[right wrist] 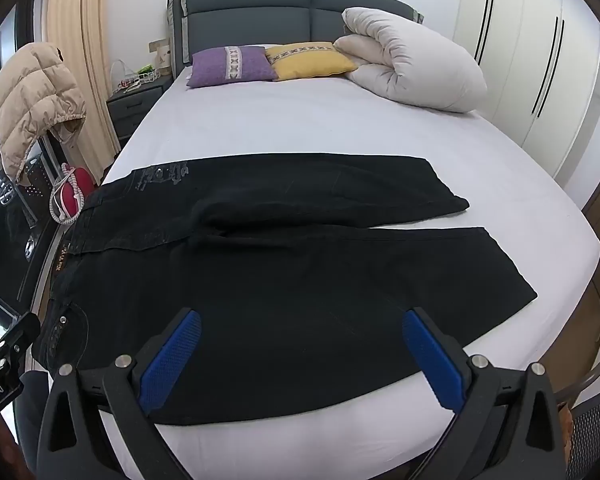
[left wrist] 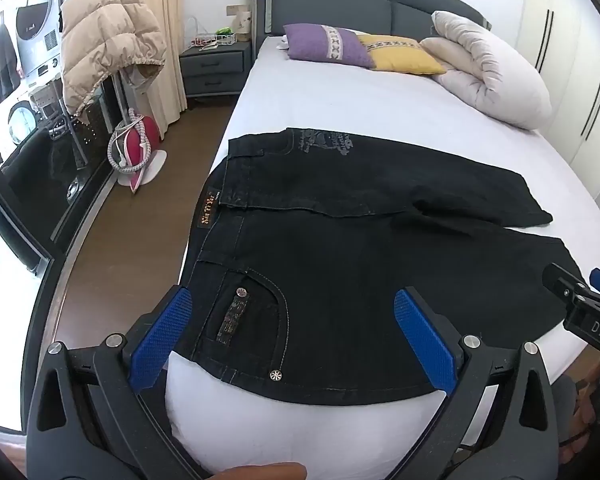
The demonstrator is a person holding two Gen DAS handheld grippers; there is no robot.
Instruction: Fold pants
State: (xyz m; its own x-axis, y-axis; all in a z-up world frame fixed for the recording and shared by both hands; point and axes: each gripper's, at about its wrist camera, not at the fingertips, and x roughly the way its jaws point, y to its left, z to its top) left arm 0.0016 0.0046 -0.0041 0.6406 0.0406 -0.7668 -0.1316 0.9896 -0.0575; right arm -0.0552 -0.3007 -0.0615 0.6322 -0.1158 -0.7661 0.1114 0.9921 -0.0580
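Black jeans [left wrist: 340,248] lie flat across the near end of the white bed [left wrist: 320,96], waistband to the left, both legs spread to the right. In the right wrist view the jeans [right wrist: 284,280] show both leg hems at the right. My left gripper [left wrist: 294,336] is open, hovering over the near pocket and waist area. My right gripper [right wrist: 302,358] is open above the near leg. The right gripper also shows at the right edge of the left wrist view [left wrist: 584,304], and the left gripper at the left edge of the right wrist view [right wrist: 4,344].
A purple pillow [right wrist: 232,66], a yellow pillow [right wrist: 310,60] and a rolled white duvet [right wrist: 412,68] lie at the headboard. A beige puffer jacket [left wrist: 108,44] hangs at the left over a red iron [left wrist: 140,148] on the floor. White wardrobes [right wrist: 540,60] stand at the right.
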